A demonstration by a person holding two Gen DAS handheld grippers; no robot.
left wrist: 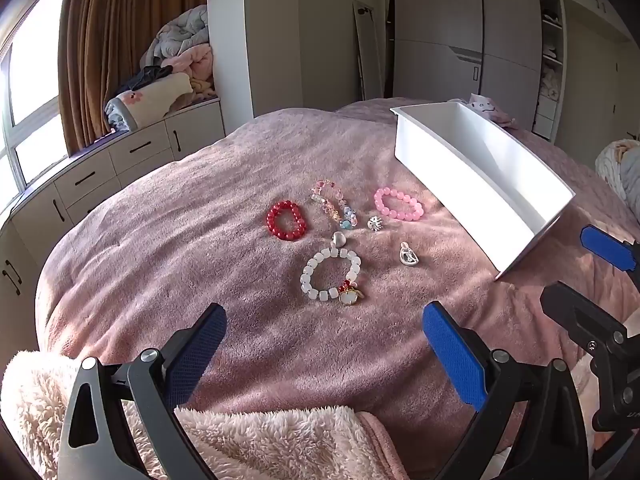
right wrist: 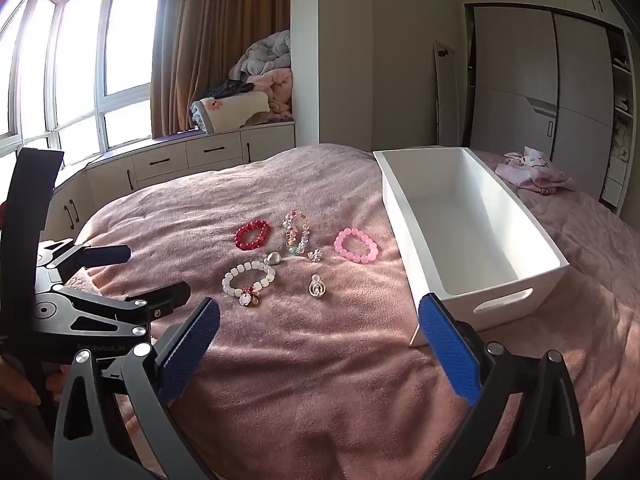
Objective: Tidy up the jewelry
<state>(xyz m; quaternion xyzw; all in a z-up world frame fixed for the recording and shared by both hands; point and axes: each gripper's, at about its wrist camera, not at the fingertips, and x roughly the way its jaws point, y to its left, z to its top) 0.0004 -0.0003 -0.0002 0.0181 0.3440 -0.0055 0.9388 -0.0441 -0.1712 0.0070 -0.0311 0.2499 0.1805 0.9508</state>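
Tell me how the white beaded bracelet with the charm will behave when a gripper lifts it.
The white beaded bracelet is a loop of separate beads, so it will probably sag rather than hold its ring shape. Its charm would likely dangle and swing. The glossy beads may slip between the pads.

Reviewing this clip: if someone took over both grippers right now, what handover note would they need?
Left gripper: open, holding nothing, above the blanket.
Right gripper: open, holding nothing, beside the white bin.
Still loose on the blanket: red bracelet, multicolor bracelet, pink bracelet, white bracelet, silver bead, small silver charm, silver pendant.
Done: nothing; the bin looks empty.
Left: apparently move all seven pieces into the bin, probably starting with the pendant or pink bracelet nearest it.
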